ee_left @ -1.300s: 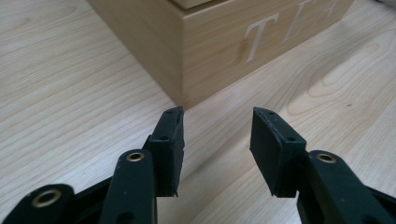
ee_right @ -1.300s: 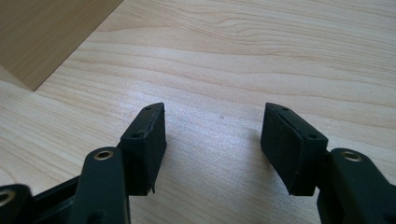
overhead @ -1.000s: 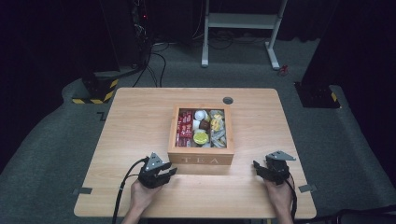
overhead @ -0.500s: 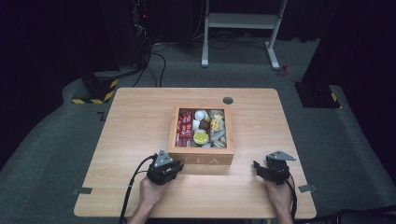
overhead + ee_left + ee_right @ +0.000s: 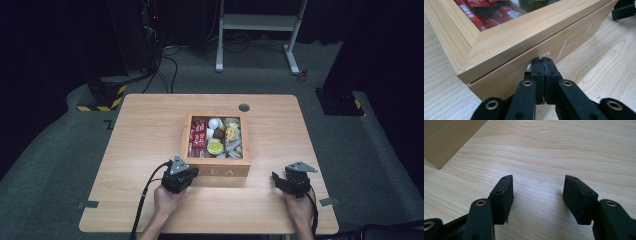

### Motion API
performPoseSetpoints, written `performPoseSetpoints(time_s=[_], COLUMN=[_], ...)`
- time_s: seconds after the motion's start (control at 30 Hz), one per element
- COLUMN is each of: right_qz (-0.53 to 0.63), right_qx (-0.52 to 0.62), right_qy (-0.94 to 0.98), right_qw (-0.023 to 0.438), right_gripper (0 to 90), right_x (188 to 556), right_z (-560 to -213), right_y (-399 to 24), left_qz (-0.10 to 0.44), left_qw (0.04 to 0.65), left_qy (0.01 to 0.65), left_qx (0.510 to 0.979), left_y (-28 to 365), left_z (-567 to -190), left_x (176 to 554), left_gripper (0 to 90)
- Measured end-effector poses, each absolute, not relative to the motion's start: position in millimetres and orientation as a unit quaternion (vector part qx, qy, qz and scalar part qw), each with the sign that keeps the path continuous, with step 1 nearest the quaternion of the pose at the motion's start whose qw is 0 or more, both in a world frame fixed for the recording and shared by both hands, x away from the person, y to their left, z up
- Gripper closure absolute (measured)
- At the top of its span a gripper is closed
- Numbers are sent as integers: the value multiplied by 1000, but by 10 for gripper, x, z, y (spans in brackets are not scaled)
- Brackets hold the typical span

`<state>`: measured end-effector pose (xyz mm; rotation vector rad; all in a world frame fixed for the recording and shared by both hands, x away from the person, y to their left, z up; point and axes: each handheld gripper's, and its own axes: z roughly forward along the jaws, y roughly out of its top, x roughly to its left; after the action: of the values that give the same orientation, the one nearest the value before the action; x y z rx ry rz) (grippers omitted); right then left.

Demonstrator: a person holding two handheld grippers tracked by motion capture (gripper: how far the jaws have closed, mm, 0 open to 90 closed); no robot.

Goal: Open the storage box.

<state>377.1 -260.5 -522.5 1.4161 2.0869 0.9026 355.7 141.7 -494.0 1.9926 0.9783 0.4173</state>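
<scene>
left gripper view, left gripper [image 5: 544, 60] jaws just closed empty at tea box [image 5: 524, 42] front, right gripper [image 5: 537, 188] open

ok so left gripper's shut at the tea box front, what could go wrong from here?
1. The left gripper has just closed on nothing at the tea box front; it may slip off the lid seam.
2. Pushing could slide the box across the table.
3. The right gripper is open, apart from the box, not bracing it.
</scene>
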Motion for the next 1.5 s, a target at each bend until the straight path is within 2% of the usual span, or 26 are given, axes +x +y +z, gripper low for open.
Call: performPoseSetpoints(time_s=[0.93,1.07,1.5], right_qz=[328,328,328], right_qx=[516,515,515], right_qy=[758,758,758], right_qw=[229,229,229], right_gripper=[416,415,412], right_x=[3771,3771,3775], right_z=[-5225,-5225,-5225], right_y=[-2607,-2607,-2600], left_qz=[178,154,151], left_qw=[435,449,460], left_qy=[395,406,407], left_qx=[789,781,775], left_y=[1358,1384,1390], left_z=[-4764,-4738,-4658], left_x=[3564,3587,3625], left_gripper=[900,900,900])
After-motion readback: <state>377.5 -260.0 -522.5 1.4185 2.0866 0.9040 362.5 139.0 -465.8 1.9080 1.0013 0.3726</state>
